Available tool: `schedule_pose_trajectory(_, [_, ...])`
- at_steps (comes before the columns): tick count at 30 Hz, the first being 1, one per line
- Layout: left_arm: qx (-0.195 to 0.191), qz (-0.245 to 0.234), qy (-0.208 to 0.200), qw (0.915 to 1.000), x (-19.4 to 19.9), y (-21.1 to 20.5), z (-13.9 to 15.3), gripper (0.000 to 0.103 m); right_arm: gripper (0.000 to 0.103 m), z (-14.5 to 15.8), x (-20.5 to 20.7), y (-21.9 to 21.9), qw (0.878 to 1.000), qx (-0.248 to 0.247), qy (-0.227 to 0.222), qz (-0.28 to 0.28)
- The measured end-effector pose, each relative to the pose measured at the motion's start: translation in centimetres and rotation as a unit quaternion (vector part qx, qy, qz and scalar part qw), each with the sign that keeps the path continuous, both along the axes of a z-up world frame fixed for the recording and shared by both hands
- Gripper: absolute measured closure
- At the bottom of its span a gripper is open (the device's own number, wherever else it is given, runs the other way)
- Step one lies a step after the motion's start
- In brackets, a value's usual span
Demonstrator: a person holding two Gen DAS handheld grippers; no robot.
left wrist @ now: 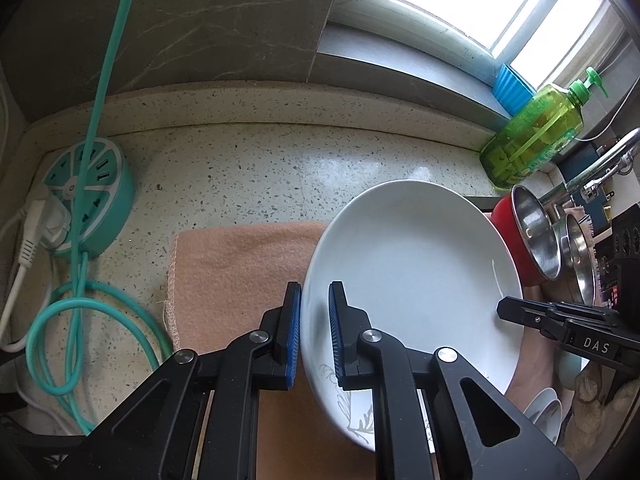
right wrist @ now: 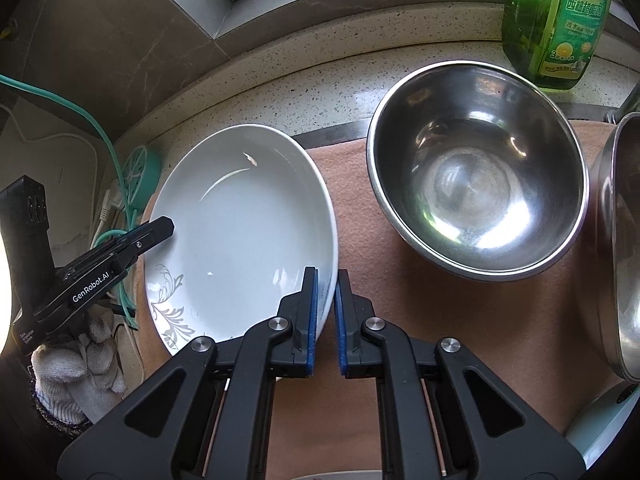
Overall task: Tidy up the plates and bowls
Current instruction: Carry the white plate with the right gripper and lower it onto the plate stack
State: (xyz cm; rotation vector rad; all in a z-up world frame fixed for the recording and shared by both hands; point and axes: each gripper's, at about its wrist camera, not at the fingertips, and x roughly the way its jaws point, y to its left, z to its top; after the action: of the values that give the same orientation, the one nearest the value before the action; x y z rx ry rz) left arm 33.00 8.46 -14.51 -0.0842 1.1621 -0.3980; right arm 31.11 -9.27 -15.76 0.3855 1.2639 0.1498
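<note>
Jaws clamped on plate [left wrist: 416,264] rim

Peach towel [left wrist: 240,272] on countertop [left wrist: 260,168]; green soap bottle [left wrist: 532,136]; teal power hub [left wrist: 90,196].

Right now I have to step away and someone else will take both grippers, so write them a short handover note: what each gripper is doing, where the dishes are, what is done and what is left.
Left gripper: shut on the white plate, clamping one side of its rim.
Right gripper: shut on the same plate's opposite rim.
The plate is held tilted over the peach cloth on the counter.
Two steel bowls lie on the cloth near the green soap bottle.
Done: plate gripped by both.
Left: set the plate down, then sort the bowls.
</note>
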Motion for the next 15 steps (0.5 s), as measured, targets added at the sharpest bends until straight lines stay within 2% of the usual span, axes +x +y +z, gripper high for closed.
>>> schedule_pose_trajectory(9, [-0.002, 0.01, -0.021, 0.9997, -2.5, 0.6, 3.2, 0.091, 0.095, 2.6, -2.3, -0.1, 1.0, 0.009, -0.014, 0.021])
schedule_pose_trajectory(15, [0.0, 0.019, -0.032, 0.9993, -5.8, 0.1, 5.1, 0.091, 0.095, 4.3, -4.2, -0.9, 0.999, 0.01, -0.024, 0.034])
